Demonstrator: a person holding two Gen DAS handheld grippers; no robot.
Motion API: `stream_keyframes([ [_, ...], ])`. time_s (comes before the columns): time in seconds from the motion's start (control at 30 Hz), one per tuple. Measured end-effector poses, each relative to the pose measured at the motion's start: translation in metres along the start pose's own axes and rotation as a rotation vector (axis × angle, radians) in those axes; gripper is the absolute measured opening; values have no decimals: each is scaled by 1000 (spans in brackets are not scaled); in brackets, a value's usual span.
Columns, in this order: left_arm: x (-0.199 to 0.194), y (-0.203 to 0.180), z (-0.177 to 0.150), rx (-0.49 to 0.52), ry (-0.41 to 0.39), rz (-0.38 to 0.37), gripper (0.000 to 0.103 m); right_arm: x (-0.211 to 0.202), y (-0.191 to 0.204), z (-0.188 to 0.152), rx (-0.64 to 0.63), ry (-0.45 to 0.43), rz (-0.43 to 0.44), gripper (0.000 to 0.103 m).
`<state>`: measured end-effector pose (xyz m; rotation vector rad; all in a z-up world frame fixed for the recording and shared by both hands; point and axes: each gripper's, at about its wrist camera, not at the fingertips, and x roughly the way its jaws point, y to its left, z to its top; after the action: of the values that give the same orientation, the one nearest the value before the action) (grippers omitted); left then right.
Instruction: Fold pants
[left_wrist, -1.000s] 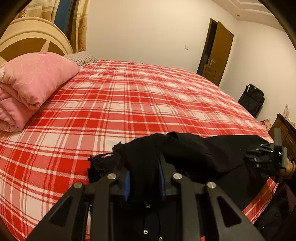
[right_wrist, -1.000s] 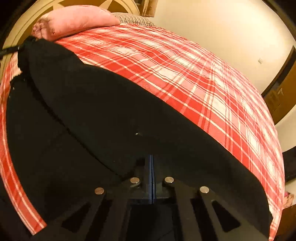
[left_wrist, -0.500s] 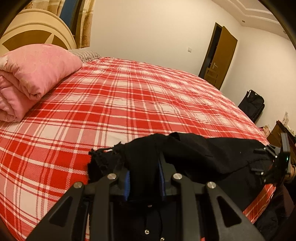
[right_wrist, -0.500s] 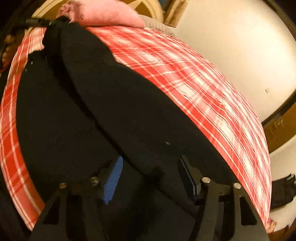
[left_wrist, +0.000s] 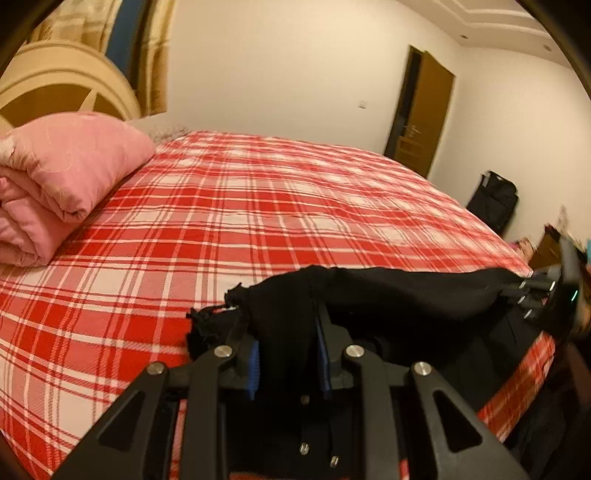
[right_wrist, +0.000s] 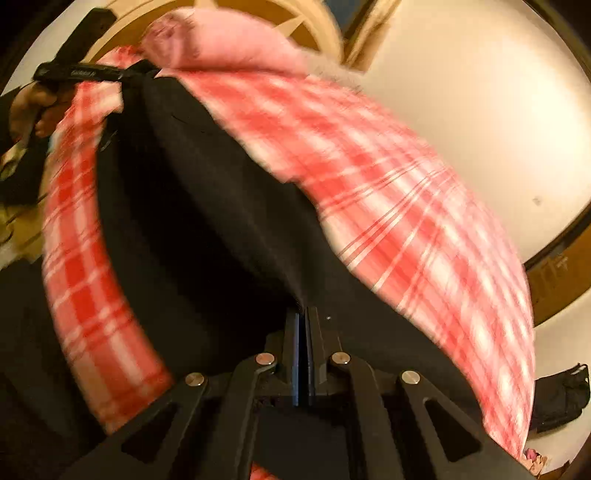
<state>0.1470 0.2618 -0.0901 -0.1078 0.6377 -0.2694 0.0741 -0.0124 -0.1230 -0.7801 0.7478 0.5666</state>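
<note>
Grippers (left_wrist: 286, 332) (right_wrist: 303, 317) pinching pants (left_wrist: 406, 295), downtilted

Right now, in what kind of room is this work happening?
Most likely a home bedroom: a wide bed with a red-and-white plaid sheet, a folded pink quilt beside a cream curved headboard, and a brown wooden door.
</note>
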Motion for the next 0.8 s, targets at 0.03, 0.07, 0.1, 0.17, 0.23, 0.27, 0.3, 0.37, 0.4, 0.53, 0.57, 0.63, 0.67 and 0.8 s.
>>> stream_keyframes([
  [0.03,-5,0,-9,10,-8,-16,28,5,6,-6,-12,20,18,2],
  [0.07,-7,1,-15,8,-4,-32,29,12,14,-15,-30,44,37,2],
  [0.1,-8,1,-23,4,7,-51,30,20,14,-22,-41,66,55,2],
  [0.17,-7,-1,-43,7,39,-51,37,30,20,-33,-53,76,51,3],
  [0.23,-9,1,-58,-14,52,-50,56,27,23,-34,-70,74,33,4],
  [0.27,-12,5,-63,-29,57,-47,61,28,20,-32,-68,78,36,4],
  [0.3,-15,8,-67,-41,67,-48,68,24,18,-32,-57,75,40,4],
  [0.37,-19,12,-72,-34,95,-55,77,26,14,-32,-37,79,63,7],
  [0.4,-22,14,-75,-10,114,-37,82,25,12,-33,-37,80,70,9],
  [0.53,-30,21,-86,39,184,-61,84,22,-4,-36,-7,91,127,35],
  [0.57,-30,24,-88,38,204,-71,86,16,-8,-36,5,85,148,35],
  [0.63,-31,33,-93,43,216,-20,88,1,-20,-34,34,53,175,35],
  [0.67,-32,37,-93,32,212,-8,88,-6,-26,-31,50,36,192,35],
  [0.8,-40,54,-89,-41,160,-23,88,-26,-58,-9,157,-52,249,35],
])
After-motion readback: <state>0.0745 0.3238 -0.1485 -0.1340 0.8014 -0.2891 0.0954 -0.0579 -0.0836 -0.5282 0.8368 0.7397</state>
